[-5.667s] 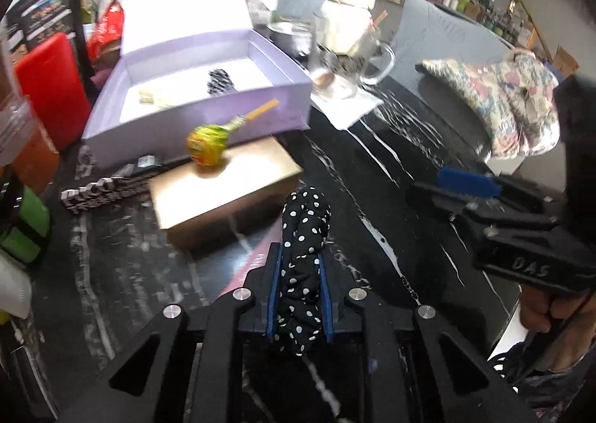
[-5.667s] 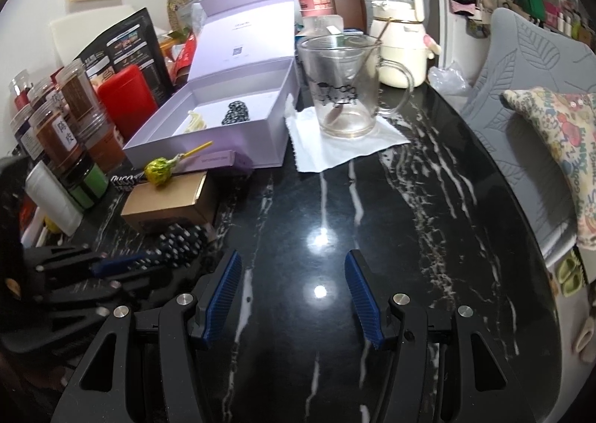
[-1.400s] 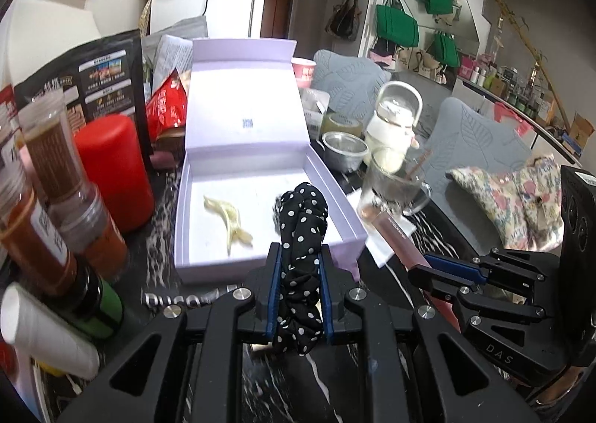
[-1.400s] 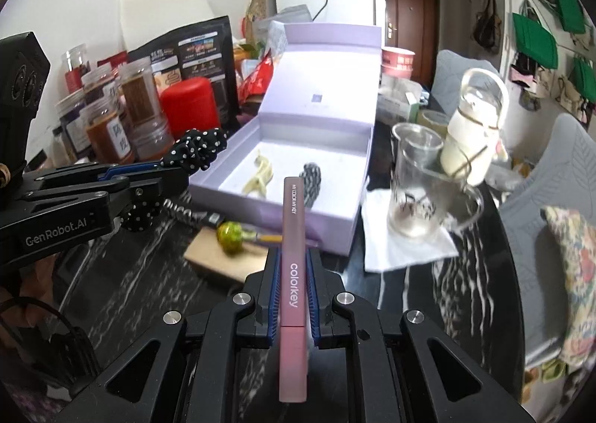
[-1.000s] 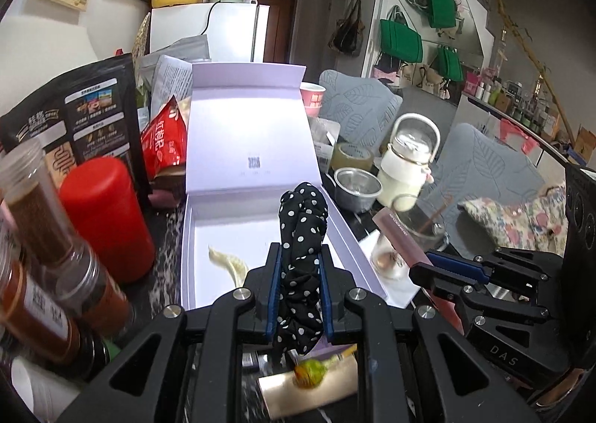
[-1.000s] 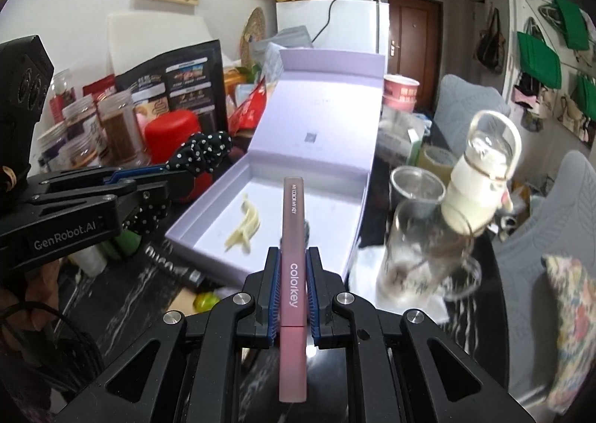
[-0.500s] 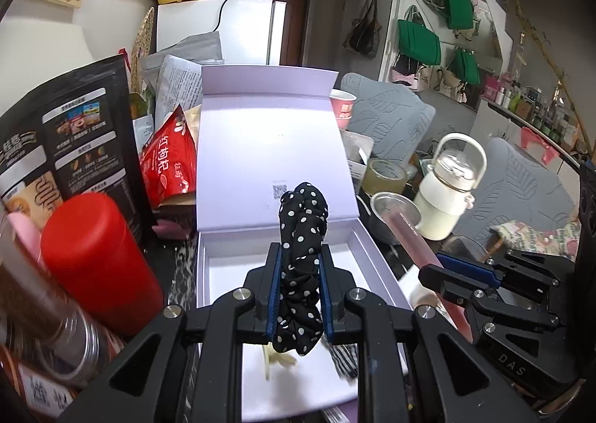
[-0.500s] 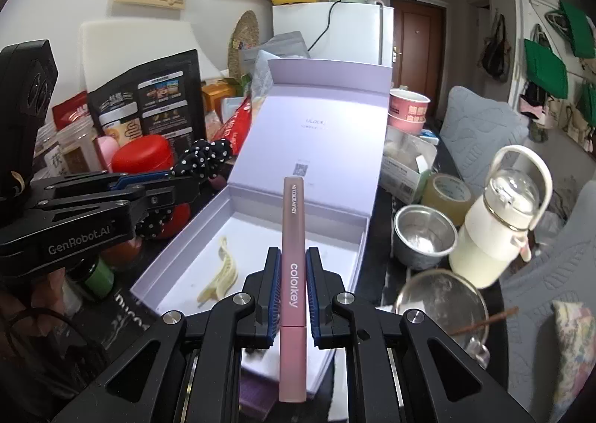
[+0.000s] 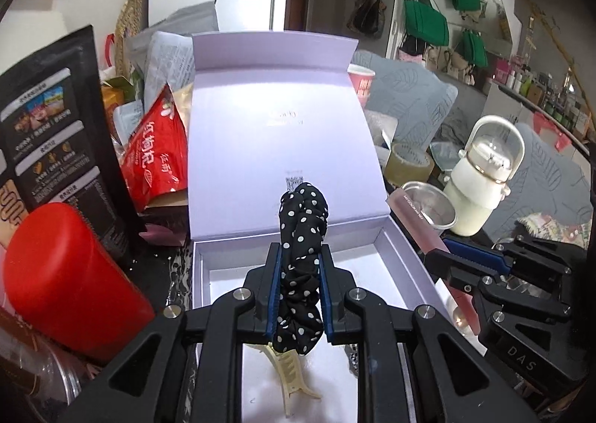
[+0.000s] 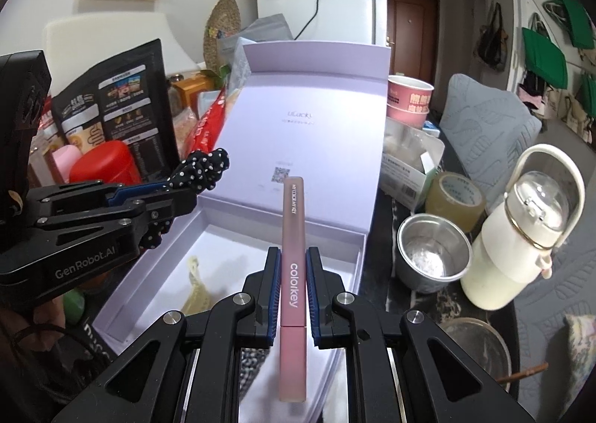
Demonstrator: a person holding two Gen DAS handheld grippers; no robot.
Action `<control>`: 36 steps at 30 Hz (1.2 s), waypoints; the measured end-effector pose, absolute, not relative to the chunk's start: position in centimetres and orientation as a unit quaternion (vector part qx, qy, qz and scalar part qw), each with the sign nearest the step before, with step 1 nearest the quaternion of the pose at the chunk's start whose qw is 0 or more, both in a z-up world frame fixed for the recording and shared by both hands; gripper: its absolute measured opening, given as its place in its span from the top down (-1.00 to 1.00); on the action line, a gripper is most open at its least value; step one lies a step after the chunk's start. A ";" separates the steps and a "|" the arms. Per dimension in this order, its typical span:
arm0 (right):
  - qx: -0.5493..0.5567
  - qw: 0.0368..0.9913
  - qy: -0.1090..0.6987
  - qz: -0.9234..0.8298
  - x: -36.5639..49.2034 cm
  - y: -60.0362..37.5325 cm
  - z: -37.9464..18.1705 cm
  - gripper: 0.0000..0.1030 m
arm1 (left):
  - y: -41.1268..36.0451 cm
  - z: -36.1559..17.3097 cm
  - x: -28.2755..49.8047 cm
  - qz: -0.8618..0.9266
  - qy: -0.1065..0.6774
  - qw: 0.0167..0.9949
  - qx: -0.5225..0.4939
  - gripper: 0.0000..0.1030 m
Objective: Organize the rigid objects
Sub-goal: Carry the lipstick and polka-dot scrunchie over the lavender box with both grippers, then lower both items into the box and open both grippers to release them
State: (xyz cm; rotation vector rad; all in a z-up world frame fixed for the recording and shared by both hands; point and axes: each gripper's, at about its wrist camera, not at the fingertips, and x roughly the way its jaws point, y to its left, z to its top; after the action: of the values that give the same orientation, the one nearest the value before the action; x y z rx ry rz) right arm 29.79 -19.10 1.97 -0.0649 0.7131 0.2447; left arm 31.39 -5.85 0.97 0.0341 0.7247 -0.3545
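The left gripper [image 9: 299, 287] is being kept clamped on a black polka-dot scrunchie [image 9: 302, 259]; jaws are nearly together w/ the fabric bunched between the blue pads [image 9: 275, 292], the top of it sticking out past the tips toward 12 o'clock. The right gripper [image 10: 292, 290] is being held closed on a pink cosmetic tube [image 10: 293, 274], printed "colorkey", gripped about mid-length, its cap end pointing to 12 o'clock.

Both tools are being held over the open lilac box [image 9: 402, 251], its lid [image 9: 275, 147] standing upright at the back. In the left wrist view the right gripper [image 9: 469, 262] is being seen at 3 o'clock, the tube [image 9: 421, 221] angled over the box's right wall. In the right wrist view the left gripper [image 10: 164, 195] is at 9 o'clock, above the box's left wall [image 10: 156, 255]. A cream hair clip [image 9: 290, 378] is lying inside the tray at 6 o'clock, partly hidden by the left gripper.

Vs. approx. half a sec ago: both grippers are being shown further in over the box; lid & tray are filling more of each view, the red canister [image 9: 67, 281] is sitting lower at 8 o'clock, & the white bottle [image 10: 521, 229] and steel cup [image 10: 434, 255] are larger at 3 o'clock. Grips unchanged.
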 end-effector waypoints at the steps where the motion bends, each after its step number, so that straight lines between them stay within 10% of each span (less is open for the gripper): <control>1: -0.032 0.928 0.351 0.119 30.1 -19.1 1.7 0.74 | -6.0 0.5 31.6 -0.171 0.358 0.917 0.023 0.65; 36: -0.043 0.904 0.411 0.111 32.4 -17.9 -2.6 0.74 | -7.5 -5.8 34.7 -0.139 0.492 0.859 0.024 0.65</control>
State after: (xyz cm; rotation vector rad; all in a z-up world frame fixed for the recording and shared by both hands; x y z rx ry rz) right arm 32.40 -17.90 -2.60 -0.0896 0.8493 0.2299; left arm 34.73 -7.53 -5.84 0.0498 1.0319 -0.2911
